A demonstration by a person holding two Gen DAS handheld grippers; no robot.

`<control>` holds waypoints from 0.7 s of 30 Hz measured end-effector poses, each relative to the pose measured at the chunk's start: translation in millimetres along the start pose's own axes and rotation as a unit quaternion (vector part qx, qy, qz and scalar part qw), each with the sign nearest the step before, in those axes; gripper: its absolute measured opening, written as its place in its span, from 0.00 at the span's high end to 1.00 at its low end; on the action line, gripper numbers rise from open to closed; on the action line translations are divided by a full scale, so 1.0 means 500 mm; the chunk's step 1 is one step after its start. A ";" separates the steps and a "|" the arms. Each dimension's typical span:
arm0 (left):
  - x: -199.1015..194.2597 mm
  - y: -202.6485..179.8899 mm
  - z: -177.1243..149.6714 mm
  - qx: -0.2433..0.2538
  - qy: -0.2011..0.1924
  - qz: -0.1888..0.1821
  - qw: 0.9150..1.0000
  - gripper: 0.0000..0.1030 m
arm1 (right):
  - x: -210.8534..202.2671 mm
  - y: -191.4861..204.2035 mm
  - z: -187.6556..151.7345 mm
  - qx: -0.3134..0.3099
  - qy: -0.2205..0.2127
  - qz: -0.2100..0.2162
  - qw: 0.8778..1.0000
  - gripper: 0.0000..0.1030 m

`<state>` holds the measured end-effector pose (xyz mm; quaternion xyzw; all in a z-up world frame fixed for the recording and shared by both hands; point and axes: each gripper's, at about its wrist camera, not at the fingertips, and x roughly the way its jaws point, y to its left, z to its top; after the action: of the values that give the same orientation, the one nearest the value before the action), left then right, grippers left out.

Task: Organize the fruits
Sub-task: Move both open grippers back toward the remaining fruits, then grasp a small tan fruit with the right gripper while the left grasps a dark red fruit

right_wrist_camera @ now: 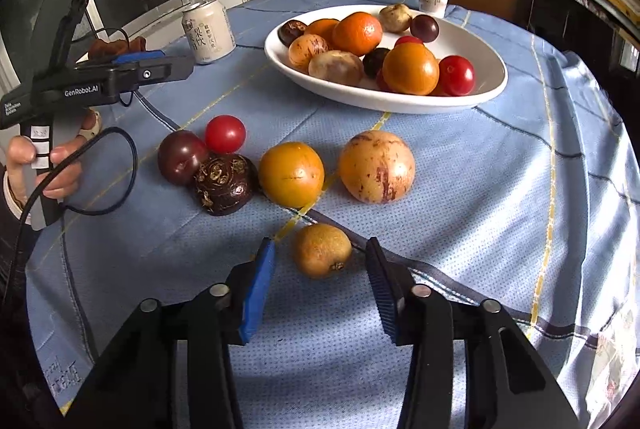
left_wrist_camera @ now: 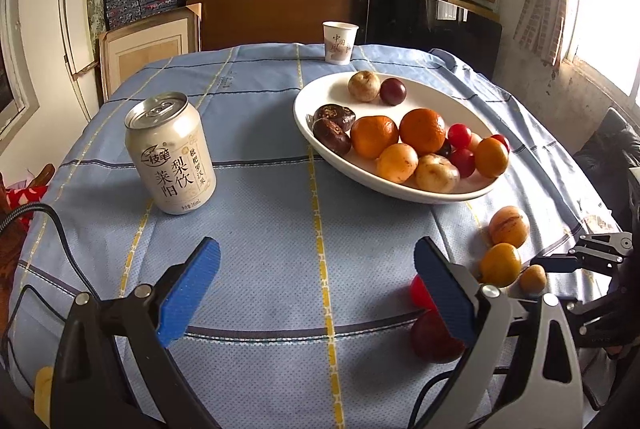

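A white oval bowl (right_wrist_camera: 400, 105) at the back of the blue tablecloth holds several oranges, tomatoes and brown fruits. Nearer lie a red tomato (right_wrist_camera: 225, 134), a dark plum (right_wrist_camera: 181, 157), a dark patterned fruit (right_wrist_camera: 226, 184), an orange fruit (right_wrist_camera: 291, 174) and a speckled yellow fruit (right_wrist_camera: 377, 167). My right gripper (right_wrist_camera: 322, 269) straddles a small brownish fruit (right_wrist_camera: 322, 251) on the cloth, with narrow gaps between its blue pads and the fruit. My left gripper (left_wrist_camera: 316, 285) hovers open over bare cloth, nothing between its fingers. The bowl (left_wrist_camera: 332, 89) lies ahead of it to the right.
A pale drink can (left_wrist_camera: 170, 153) stands left of the bowl, and a paper cup (left_wrist_camera: 339, 42) stands behind it. A person's hand (right_wrist_camera: 24, 157) holds the left gripper's handle with a black cable looping off it. Shelves of boxes stand behind the table.
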<state>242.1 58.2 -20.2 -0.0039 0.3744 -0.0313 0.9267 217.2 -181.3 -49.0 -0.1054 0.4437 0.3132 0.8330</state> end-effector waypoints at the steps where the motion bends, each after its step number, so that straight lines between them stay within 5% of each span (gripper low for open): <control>1: -0.001 0.000 -0.001 0.001 0.000 0.000 1.000 0.07 | -0.001 -0.006 0.001 0.007 -0.001 0.007 1.000 0.71; 5: 0.003 0.001 -0.005 0.005 0.008 0.007 1.000 0.07 | -0.018 -0.032 0.006 0.041 -0.026 0.026 0.999 0.71; 7: 0.005 0.000 -0.008 0.008 0.013 0.004 1.000 0.07 | -0.048 -0.056 0.012 0.077 -0.066 0.076 0.992 0.71; 11: 0.004 -0.023 -0.019 0.047 0.035 -0.056 0.997 0.07 | -0.080 -0.092 0.013 0.122 -0.110 0.134 0.977 0.71; 21: -0.012 -0.094 -0.071 0.158 0.042 -0.099 0.982 0.07 | -0.065 -0.094 0.014 0.129 -0.096 0.120 0.980 0.71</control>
<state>210.7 12.2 -40.3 0.1068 0.4007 -0.1817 0.8916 237.4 -228.9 -23.4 0.0882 0.4077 0.3597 0.8346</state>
